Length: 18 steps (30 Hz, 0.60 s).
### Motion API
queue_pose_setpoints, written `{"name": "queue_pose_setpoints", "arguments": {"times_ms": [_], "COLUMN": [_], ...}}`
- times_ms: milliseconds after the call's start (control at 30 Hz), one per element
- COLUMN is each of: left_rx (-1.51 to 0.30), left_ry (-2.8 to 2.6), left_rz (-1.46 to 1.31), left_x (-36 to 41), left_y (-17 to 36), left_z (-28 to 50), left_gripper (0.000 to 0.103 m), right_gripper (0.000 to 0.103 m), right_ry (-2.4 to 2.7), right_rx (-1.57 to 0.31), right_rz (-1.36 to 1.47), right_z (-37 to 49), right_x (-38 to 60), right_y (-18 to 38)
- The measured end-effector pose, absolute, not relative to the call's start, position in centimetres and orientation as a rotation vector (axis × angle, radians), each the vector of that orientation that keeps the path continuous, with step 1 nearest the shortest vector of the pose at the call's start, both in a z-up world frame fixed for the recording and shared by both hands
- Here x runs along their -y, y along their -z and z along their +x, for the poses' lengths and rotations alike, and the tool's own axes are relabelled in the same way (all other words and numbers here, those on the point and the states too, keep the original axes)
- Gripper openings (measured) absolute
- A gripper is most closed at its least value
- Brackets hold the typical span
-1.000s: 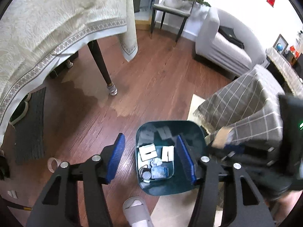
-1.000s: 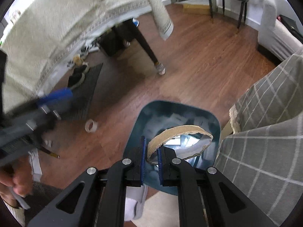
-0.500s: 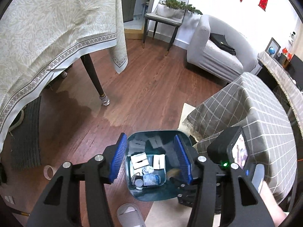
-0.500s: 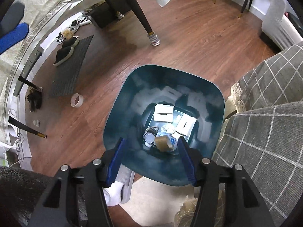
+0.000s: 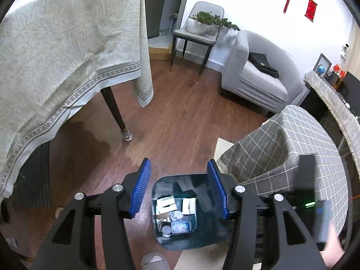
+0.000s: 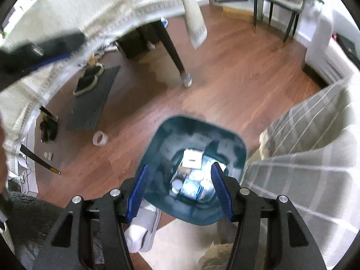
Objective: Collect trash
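Observation:
A dark teal trash bin point(image 5: 213, 236) point(image 6: 157, 153) stands on the wooden floor with several pieces of trash inside: white boxes point(image 5: 166, 203) point(image 6: 191, 158), a blue-white packet point(image 5: 181, 226) and a small can point(image 6: 176, 185). My left gripper point(image 5: 178, 190) is open and empty, high above the bin. My right gripper point(image 6: 180, 190) is open and empty, also above the bin. A roll of tape point(image 6: 99, 137) lies on the floor left of the bin.
A table with a cream cloth point(image 5: 56, 56) stands at the left, its dark leg point(image 5: 117, 117) near the bin. A checked grey cover point(image 5: 292, 148) is right of the bin. A grey sofa point(image 5: 254, 76), a chair with a plant point(image 5: 198, 33), a dark mat point(image 6: 94, 99) and shoes point(image 6: 88, 81) lie farther off.
My right gripper opened and let the cardboard tape ring drop into the bin, then rose and tilted back. My left gripper lifted away, so the bin looks smaller.

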State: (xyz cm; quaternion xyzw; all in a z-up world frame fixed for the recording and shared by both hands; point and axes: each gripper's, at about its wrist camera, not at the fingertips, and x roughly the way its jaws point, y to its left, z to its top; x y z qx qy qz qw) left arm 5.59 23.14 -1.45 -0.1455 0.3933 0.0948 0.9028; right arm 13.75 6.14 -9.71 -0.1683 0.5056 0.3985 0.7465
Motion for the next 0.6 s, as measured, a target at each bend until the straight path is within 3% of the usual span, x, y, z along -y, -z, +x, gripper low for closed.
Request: {"name": "queue_pose_setpoints", "arguments": {"times_ms": [133, 233, 433, 500, 600], "left_rx": [-0.794, -0.782, -0.724, -0.704, -0.668], "left_ry": [-0.205, -0.179, -0.104, -0.08, -0.069], "left_rz": [-0.285, -0.281, -0.23, -0.213, -0.157], "left_x": [-22.7, -21.9, -18.3, -16.9, -14.5], "left_y": [0.5, -0.2, -1.9, -2.6, -3.5], "left_z": [6.4, 6.8, 7.2, 7.1, 6.5], "left_gripper": [0.055, 0.062, 0.08, 0.088, 0.094], "right_gripper": [0.058, 0.059, 0.076, 0.086, 0.091], "right_ry": [-0.864, -0.83, -0.696, -0.639, -0.569], "right_rx": [-1.012, -0.947, -0.806, -0.774, -0.737], "right_rz": [-0.32, -0.277, -0.23, -0.204, -0.186], "right_z": [13.9, 14.4, 15.3, 15.5, 15.3], "right_x": [-4.6, -2.4, 3.3, 5.7, 9.0], "right_y": [5.8, 3.3, -0.5, -1.2, -1.9]}}
